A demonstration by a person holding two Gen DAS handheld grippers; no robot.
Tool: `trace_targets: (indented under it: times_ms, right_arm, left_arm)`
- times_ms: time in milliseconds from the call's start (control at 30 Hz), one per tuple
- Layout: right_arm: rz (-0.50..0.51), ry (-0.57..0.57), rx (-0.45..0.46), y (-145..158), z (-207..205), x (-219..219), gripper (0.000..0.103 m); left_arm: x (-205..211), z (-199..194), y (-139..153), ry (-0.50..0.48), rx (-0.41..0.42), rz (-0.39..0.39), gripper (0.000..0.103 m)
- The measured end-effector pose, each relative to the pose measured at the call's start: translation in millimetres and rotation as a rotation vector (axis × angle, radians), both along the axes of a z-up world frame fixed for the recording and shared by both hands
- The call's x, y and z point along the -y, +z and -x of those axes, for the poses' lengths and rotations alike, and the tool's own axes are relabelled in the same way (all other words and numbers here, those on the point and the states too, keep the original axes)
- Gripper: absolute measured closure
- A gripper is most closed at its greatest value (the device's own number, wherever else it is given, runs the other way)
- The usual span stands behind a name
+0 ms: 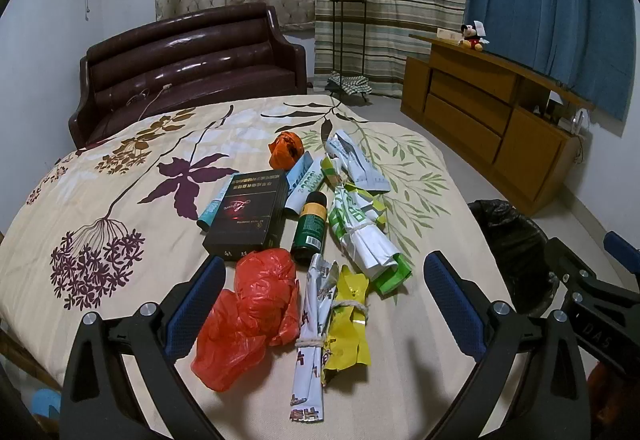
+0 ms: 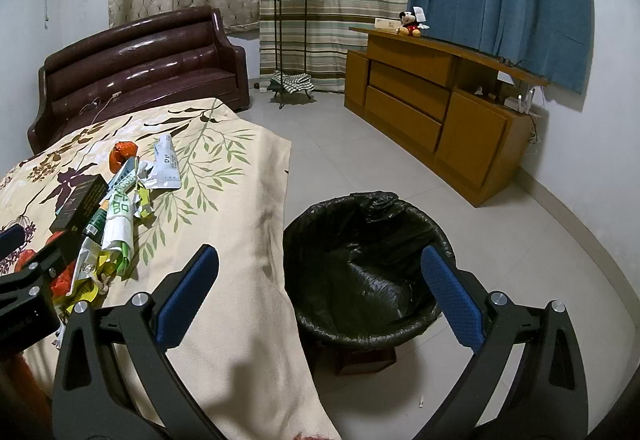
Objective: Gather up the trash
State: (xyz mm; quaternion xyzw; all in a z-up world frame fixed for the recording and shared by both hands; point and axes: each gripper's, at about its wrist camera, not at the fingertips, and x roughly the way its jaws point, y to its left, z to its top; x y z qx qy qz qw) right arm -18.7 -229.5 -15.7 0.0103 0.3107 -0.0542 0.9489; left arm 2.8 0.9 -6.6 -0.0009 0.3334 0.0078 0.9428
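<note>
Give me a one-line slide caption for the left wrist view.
Open left gripper poised over red plastic bag and tied wrappers on the floral bedspread.

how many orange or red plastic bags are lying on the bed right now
2. A large red bag lies nearest, between the left tool's fingers; a small knotted orange bag lies at the pile's far end.

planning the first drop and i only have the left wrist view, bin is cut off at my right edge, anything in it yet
observer: No trash shows inside the bin; only its black liner is visible.
operator: right claw holding something
observer: No, the right claw is open and holds nothing; it points towards the bin.
operator: bin on the floor
observer: It sits on a low brown stand beside the bed.
</note>
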Motion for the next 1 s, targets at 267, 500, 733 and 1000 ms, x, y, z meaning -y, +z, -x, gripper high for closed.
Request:
trace_targets:
  times_ms: [267, 500, 733, 1000]
  right_arm:
    - [-0.001, 0.0, -0.002, -0.1, -0.1, -0.1, 0.004]
    - [-0.001, 0.001, -0.003, -0.2, -0.3, -0.4, 0.004]
    - [-0.003, 0.0, -0.004, -0.3, -0.4, -0.5, 0.004]
    - [-0.003, 0.0, -0.005, -0.5, -0.6, -0.8, 0.004]
  left_arm:
    - [-0.3, 0.0, -0.5, 0.0, 0.0, 0.0, 0.006]
    - [0.0, -0.4, -0.4, 0.0, -0.003, 0.001, 0.006]
    - [0.5, -0.6, 0.1, 0.001, -0.003, 0.0, 0.006]
    - [0.4, -0.6, -5.7, -0.003, -0.008, 0.003, 0.006]
